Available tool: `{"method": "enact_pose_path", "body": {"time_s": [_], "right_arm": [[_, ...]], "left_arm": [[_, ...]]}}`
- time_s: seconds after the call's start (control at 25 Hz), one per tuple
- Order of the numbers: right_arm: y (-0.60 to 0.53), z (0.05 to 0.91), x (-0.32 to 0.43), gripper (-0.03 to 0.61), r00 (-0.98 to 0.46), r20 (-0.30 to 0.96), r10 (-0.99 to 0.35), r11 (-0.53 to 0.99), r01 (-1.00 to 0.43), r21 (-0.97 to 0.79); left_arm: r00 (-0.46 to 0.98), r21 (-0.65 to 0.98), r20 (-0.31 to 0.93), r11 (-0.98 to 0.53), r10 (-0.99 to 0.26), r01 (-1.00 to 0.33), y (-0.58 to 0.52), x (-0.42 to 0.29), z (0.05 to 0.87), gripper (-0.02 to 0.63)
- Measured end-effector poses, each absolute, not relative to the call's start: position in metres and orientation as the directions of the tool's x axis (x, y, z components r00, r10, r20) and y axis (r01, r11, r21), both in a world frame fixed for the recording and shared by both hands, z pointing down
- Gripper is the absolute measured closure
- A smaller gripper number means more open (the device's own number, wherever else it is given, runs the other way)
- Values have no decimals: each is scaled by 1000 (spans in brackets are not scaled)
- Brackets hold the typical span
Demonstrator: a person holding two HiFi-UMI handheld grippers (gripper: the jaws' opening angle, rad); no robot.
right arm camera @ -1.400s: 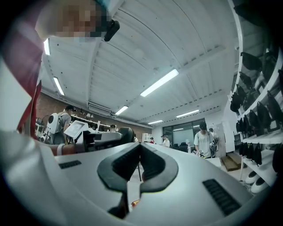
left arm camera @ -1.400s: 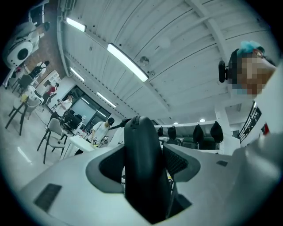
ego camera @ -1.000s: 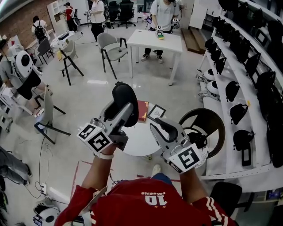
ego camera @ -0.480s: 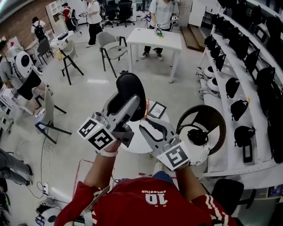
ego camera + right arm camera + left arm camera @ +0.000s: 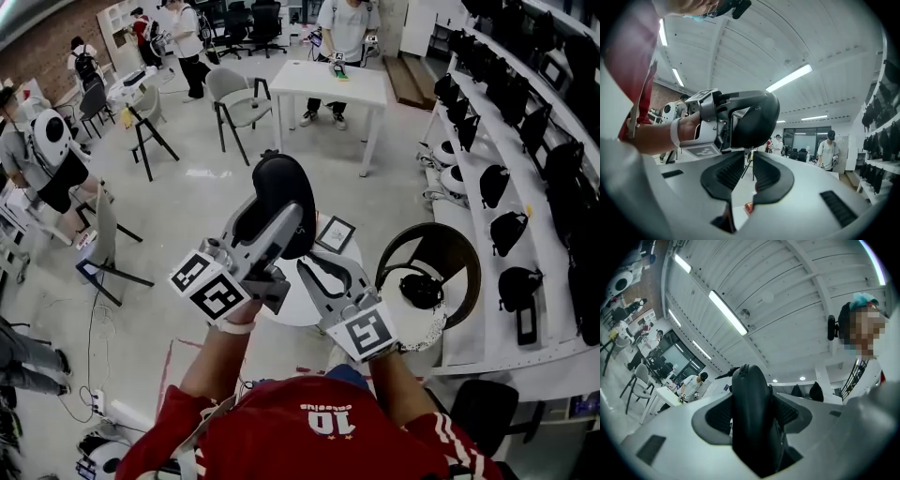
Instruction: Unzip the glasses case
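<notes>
In the left gripper [image 5: 279,223] sits one glasses case [image 5: 281,183], right gripper [image 5: 309,270] empty.

A grey chair [image 5: 228,86] stands beside a white table [image 5: 361,89].

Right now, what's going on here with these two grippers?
A person holds a black glasses case raised in the left gripper, its fingers clamped on the case's sides. The right gripper is open and empty, pointing toward the case from close by, touching nothing. The case looks closed, so unzipping apparently has not begun.
</notes>
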State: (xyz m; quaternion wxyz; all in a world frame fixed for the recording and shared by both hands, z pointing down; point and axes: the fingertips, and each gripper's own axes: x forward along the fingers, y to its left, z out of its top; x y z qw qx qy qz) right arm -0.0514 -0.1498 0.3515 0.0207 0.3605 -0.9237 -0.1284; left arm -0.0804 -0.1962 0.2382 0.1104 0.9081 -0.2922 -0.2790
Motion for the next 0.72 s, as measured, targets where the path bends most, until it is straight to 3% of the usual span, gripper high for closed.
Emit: {"method": "enact_pose_path", "body": {"time_s": [0.2,0.72], "right_arm": [[-149,347,-52,556,-731,-71,-679,690,-668,277],[-151,359,-42,561,-699,-7,-715,654,-672,347]], "left_arm": [[667,398,-454,-804,-591,-442,-196,-87,236,351],[716,395,-388,-806,-581,-440,-195,-83,248,362]]}}
